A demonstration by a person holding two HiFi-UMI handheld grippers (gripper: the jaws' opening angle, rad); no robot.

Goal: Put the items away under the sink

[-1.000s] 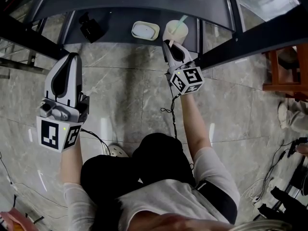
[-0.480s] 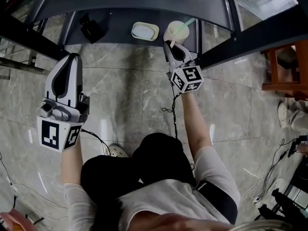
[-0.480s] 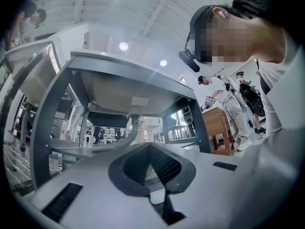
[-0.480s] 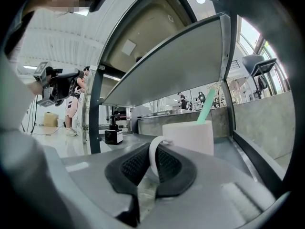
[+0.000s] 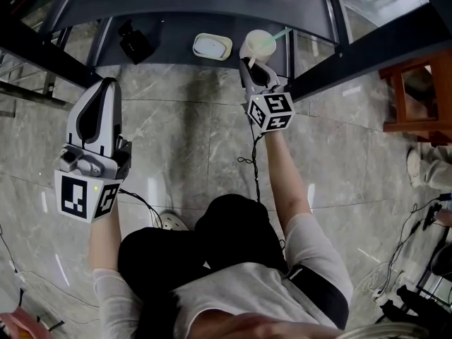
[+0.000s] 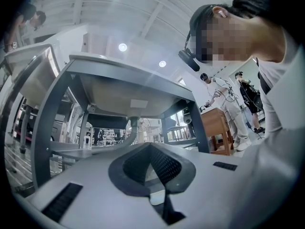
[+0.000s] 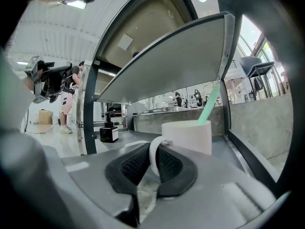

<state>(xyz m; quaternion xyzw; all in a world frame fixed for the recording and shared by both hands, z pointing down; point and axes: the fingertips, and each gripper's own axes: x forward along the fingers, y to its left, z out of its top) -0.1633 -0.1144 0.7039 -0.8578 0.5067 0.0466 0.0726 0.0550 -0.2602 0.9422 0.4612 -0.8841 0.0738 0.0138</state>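
Note:
A white mug with a green stick in it sits at the front of the low grey shelf under the sink. My right gripper points at it, shut on the mug's handle, which shows white between the dark pads. Its jaws have just been opening a little, with the handle still between them. In the right gripper view the mug fills the space just ahead of the right gripper. My left gripper is shut and empty over the floor at the left. The left gripper faces the sink frame.
A white soap dish and a black bottle-like object stand on the same shelf, left of the mug. Dark frame legs flank the shelf. A wooden stool stands at the right. A thin cable lies on the marble floor.
My right gripper has edged slightly toward the shelf and turned a little, the mug still in it. The left gripper has not moved.

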